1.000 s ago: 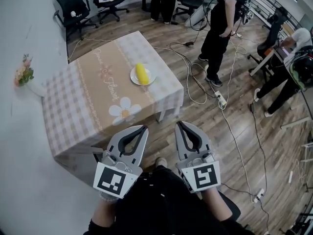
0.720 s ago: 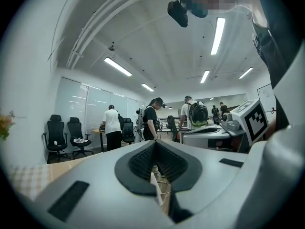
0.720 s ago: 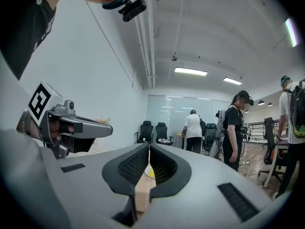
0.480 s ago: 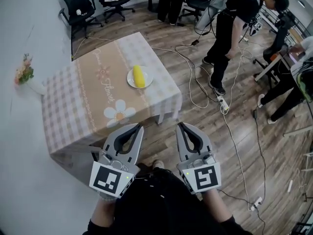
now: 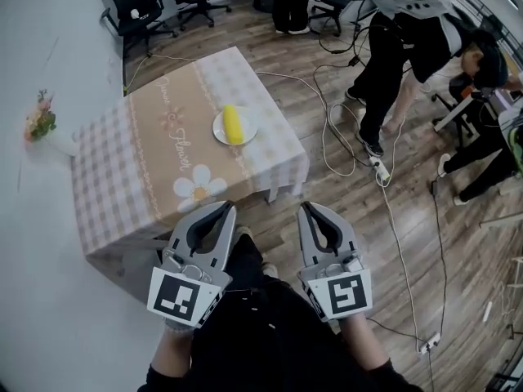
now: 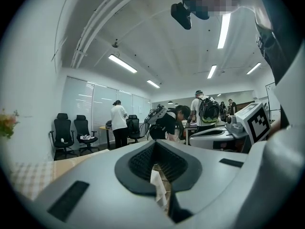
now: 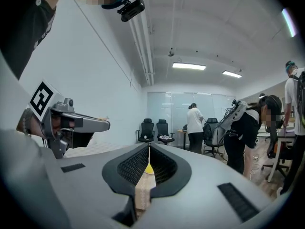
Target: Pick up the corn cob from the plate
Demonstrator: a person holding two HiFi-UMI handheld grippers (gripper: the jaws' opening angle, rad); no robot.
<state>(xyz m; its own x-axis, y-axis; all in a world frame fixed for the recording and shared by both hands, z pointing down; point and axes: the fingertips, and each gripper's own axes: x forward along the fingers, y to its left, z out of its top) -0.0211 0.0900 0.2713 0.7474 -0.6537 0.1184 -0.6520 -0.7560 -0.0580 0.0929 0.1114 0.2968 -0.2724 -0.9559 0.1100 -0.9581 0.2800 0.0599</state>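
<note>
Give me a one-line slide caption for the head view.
Left tongs and right tongs, both shut, short of the table; corn cob lies on plate.

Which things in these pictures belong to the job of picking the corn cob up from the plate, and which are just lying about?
For the job: corn cob; plate under it; table bearing them; left gripper and right gripper, both shut.

Just lying about: flowers; office chairs; floor cables; power strip.

a yellow corn cob (image 5: pixel 234 124) lies flat on a small white plate (image 5: pixel 220 131), ends toward 12 and 6 o'clock.
</note>
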